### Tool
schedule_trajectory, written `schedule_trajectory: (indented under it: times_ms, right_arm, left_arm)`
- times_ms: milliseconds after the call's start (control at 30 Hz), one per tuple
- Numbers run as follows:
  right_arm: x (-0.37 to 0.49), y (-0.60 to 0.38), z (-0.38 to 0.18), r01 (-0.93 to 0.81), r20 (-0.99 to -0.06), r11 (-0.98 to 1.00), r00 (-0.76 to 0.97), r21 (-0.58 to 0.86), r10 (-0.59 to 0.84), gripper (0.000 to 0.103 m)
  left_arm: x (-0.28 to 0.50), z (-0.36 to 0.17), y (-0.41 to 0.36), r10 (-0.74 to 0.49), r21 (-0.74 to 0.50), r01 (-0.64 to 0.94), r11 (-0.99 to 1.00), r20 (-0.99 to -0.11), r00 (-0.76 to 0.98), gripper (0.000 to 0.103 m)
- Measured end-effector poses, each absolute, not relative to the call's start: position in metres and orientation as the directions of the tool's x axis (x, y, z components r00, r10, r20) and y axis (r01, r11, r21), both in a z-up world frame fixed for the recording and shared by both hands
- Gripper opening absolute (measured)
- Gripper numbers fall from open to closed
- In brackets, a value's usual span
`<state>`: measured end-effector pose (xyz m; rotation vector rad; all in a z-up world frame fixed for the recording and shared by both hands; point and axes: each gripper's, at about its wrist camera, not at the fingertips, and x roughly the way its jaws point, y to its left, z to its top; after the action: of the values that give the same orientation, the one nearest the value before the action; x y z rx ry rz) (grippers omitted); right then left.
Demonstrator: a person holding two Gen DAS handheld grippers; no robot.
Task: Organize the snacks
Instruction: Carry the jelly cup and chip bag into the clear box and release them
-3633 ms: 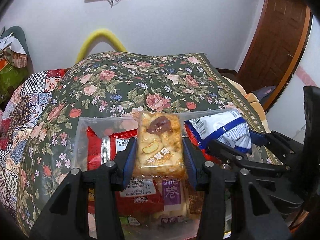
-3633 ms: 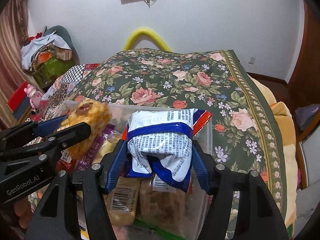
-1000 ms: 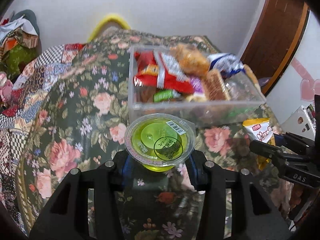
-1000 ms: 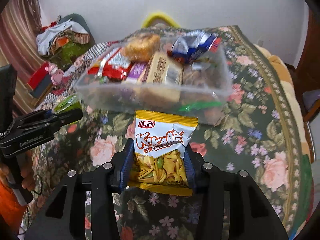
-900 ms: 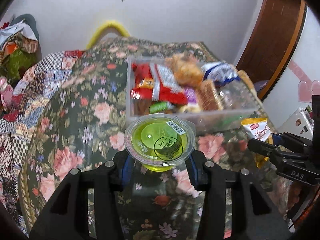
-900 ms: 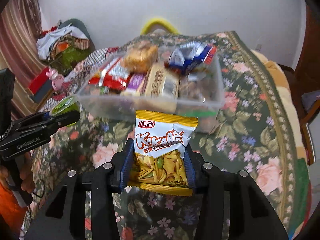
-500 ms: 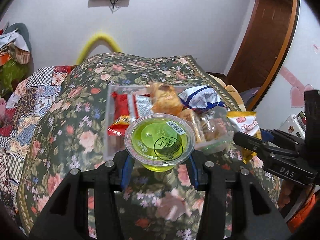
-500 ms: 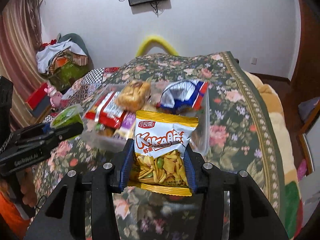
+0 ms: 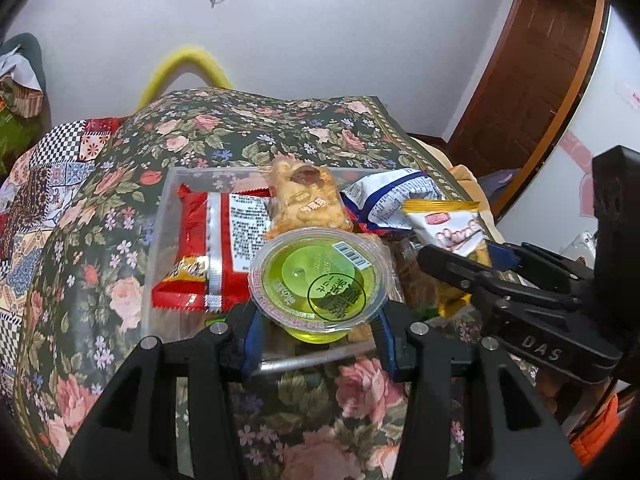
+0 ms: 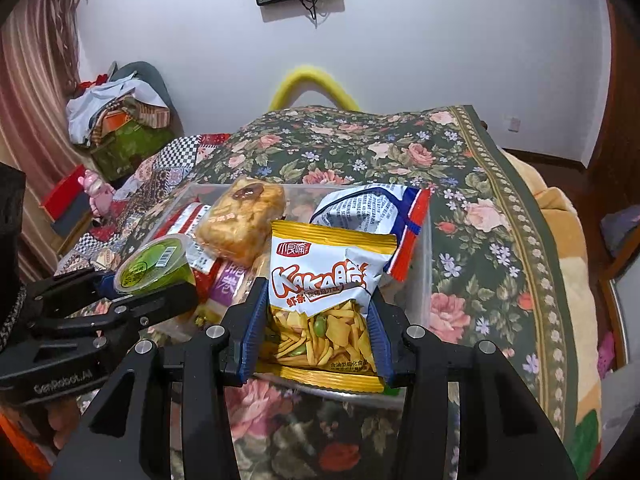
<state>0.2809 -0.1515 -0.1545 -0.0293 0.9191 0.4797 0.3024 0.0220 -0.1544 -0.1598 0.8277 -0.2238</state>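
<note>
My left gripper (image 9: 318, 326) is shut on a green jelly cup (image 9: 320, 282) and holds it over the near edge of a clear plastic bin (image 9: 160, 216) filled with snack packets. My right gripper (image 10: 316, 330) is shut on a yellow and white Kaka chip bag (image 10: 326, 296), held over the bin's near right part (image 10: 424, 284). In the bin lie a red packet (image 9: 216, 240), a golden rice cracker pack (image 9: 304, 204) and a blue and white bag (image 9: 384, 200). The jelly cup also shows in the right wrist view (image 10: 154, 264), the chip bag in the left wrist view (image 9: 448, 228).
The bin stands on a bed with a dark floral cover (image 10: 472, 208). A yellow arch (image 10: 312, 88) rises behind the bed. Clothes are piled on a chair (image 10: 116, 112) at the left, and a wooden door (image 9: 532, 64) is at the right.
3.6 s ago my grippers held the cracker pack and the blue and white bag over the bin. Now they hold the jelly cup and chip bag, raised and brought forward over the bin.
</note>
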Motion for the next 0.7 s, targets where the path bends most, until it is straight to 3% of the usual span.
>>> schedule_trajectory:
  times_ms: [267, 500, 700]
  right_arm:
    - [0.282, -0.150, -0.174, -0.407, -0.804, 0.899, 0.475, 0.161, 0.359, 0.043]
    - [0.269, -0.156, -0.163, -0.395, -0.819, 0.906, 0.463, 0.152, 0.339, 0.054]
    - [0.255, -0.170, -0.136, -0.379, -0.796, 0.909, 0.490, 0.174, 0.356, 0.055]
  left_arm:
    - [0.315, -0.173, 0.021, -0.277, -0.267, 0.108, 0.958, -0.747, 0.604, 0.046]
    - [0.297, -0.165, 0.005, -0.221, -0.169, 0.143, 0.975, -0.747, 0.626, 0.057]
    - [0.274, -0.139, 0.013, -0.211, -0.161, 0.136, 0.977, -0.716, 0.666, 0.059]
